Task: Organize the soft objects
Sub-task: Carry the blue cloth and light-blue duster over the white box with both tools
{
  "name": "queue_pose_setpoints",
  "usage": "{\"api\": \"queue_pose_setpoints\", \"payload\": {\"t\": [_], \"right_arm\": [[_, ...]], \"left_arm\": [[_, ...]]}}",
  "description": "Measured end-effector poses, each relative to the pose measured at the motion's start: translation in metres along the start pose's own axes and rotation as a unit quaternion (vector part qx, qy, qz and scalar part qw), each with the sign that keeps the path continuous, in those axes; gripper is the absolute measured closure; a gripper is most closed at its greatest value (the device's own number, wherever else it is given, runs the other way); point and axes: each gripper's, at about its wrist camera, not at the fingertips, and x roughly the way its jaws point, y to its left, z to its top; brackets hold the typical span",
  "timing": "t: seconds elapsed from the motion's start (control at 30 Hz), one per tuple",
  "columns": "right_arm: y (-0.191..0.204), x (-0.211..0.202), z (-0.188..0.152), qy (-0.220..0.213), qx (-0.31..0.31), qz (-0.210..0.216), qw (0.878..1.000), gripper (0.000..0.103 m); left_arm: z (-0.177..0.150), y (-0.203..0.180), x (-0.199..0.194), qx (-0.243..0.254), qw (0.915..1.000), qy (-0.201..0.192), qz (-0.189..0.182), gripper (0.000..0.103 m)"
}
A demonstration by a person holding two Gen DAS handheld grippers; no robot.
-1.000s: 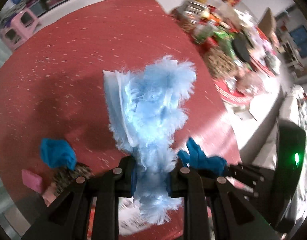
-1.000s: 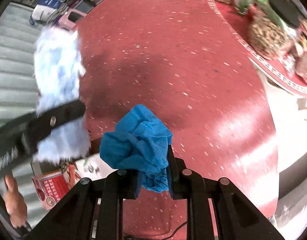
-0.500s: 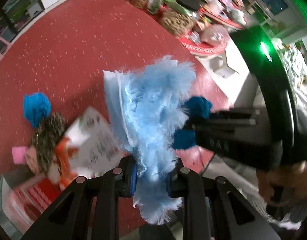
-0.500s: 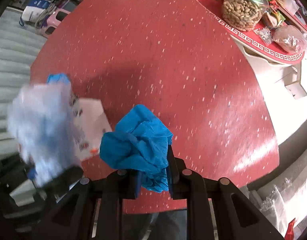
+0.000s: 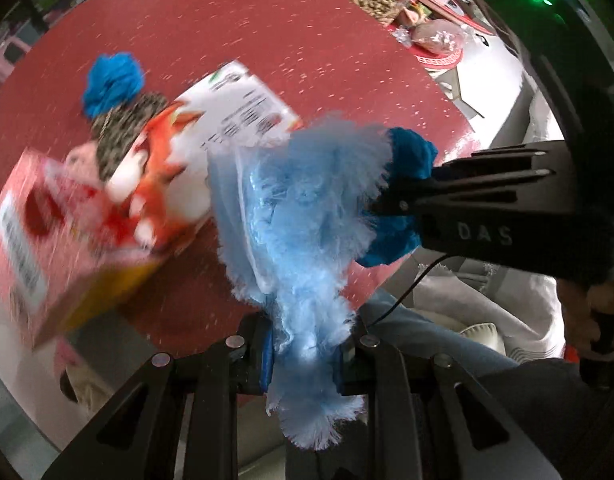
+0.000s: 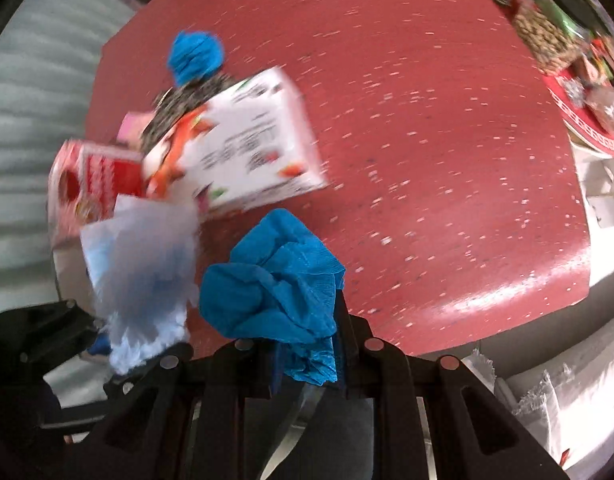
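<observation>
Currently, both hand-held grippers are carrying cargo above the red table (image 6: 447, 140). The left gripper (image 5: 303, 356) is clamping a pale blue fluffy cloth (image 5: 303, 216) between its jaws, with fringe hanging out below the pads. The right gripper (image 6: 307, 352) is clenching a crumpled blue cloth (image 6: 275, 288) in the same manner. The two loads are hanging just beside each other near the table edge closest to the person.

A collection area appears to be forming at the far-left side of the table. A second blue wad (image 6: 195, 56) is lying there, touching a speckled soft item (image 6: 179, 108), with a small pink item (image 6: 129, 130) beside it. A white printed box (image 6: 247, 148) and a red-and-pink box (image 6: 87, 184) are sitting against this group; motion blur is obscuring their exact contact.

Judged from this layout, the task is sitting roughly at its midpoint: some soft items are already grouped, and two are in transit. Remaining work is likely placing both held cloths with the group. Whether further soft items are waiting among the clutter (image 6: 555, 32) at the far-right edge cannot be determined.
</observation>
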Motion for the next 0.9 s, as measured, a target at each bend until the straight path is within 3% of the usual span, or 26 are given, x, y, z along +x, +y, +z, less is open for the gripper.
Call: {"api": "queue_pose_setpoints", "payload": {"t": [0.47, 0.9], "right_arm": [[0.072, -0.003, -0.022, 0.017, -0.1, -0.011, 0.995, 0.082], [0.132, -0.011, -0.028, 0.025, -0.185, -0.016, 0.982, 0.082]], "left_arm": [[-0.04, 0.023, -0.007, -0.036, 0.9991, -0.022, -0.004, 0.079], [-0.075, 0.047, -0.033, -0.053, 0.9973, -0.051, -0.001, 0.079]]}}
